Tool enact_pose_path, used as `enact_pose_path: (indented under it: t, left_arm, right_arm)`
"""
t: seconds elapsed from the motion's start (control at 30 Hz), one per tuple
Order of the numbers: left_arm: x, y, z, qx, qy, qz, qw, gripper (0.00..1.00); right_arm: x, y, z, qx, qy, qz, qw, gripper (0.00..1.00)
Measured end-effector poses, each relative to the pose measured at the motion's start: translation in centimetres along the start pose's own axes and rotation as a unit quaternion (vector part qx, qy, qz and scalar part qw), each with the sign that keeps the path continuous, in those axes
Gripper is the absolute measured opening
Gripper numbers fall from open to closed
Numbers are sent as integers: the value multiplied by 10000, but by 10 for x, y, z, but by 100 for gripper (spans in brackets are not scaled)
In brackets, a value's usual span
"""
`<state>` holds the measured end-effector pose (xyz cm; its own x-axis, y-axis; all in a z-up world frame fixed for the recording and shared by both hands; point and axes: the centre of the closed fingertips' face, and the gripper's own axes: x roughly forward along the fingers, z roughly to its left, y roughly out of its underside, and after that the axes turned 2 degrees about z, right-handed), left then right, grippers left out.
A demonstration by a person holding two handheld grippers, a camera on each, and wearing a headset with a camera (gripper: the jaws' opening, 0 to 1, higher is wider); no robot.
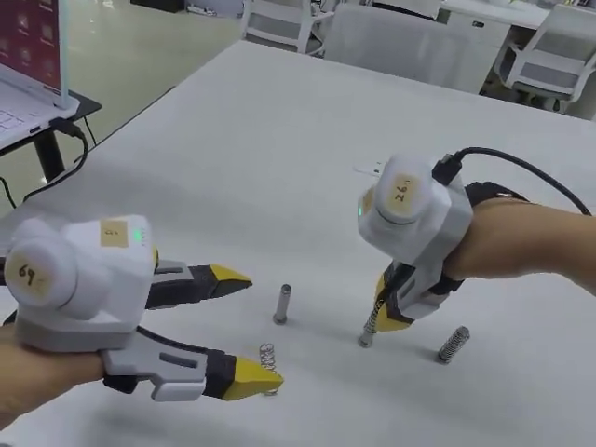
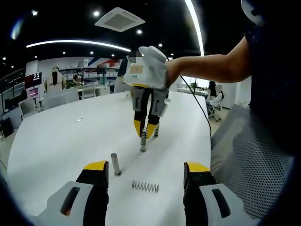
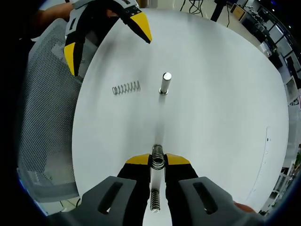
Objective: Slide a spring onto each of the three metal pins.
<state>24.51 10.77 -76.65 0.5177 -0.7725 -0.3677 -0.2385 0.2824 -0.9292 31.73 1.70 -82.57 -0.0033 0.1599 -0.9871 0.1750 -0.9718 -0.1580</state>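
1. Step in hand: the right gripper (image 1: 389, 315) has its jaws clenched on a gripped spring (image 3: 158, 159), held upright over a pin (image 1: 366, 339) whose foot rests on the counter (image 1: 279, 168). This looks like the second spring being threaded.
2. A standing spring (image 1: 453, 345) is at 3 o'clock of that pin. It seems to be already seated, though the pin inside it is too hidden to confirm.
3. A bare pin (image 1: 282, 304) stands upright at 9 o'clock of the gripped spring, with nothing on it.
4. A loose spring (image 1: 268, 355) lies flat at 7 o'clock of the bare pin. It sits between the released, wide-apart jaws of the left gripper (image 1: 240, 326) and is not gripped.
5. Next move, as I judge it: press the gripped spring fully down and let go. Then close on the loose spring, stand it upright and line it up over the bare pin's top.
6. Writing: a sticker (image 1: 28, 273) on the left gripper appears to read "69", and a second sticker (image 1: 402, 193) on the right gripper "26". Both are handwritten and small, so the reading is uncertain.
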Motion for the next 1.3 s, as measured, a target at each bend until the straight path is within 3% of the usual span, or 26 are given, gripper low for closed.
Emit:
enact_pose_path:
  t: [0.47,0.97,1.3]
  left_arm:
    - [-3,1,0,-22,-52,9,10000,59]
    - [-3,0,1,-17,-67,7,10000,59]
    - [-4,-1,-1,-3,-65,13,10000,58]
  right_arm:
    - [17,2,1,7,-19,86,10000,9]
    - [16,3,1,65,-28,63,10000,13]
    - [0,-3,0,210,90,-259,9994,18]
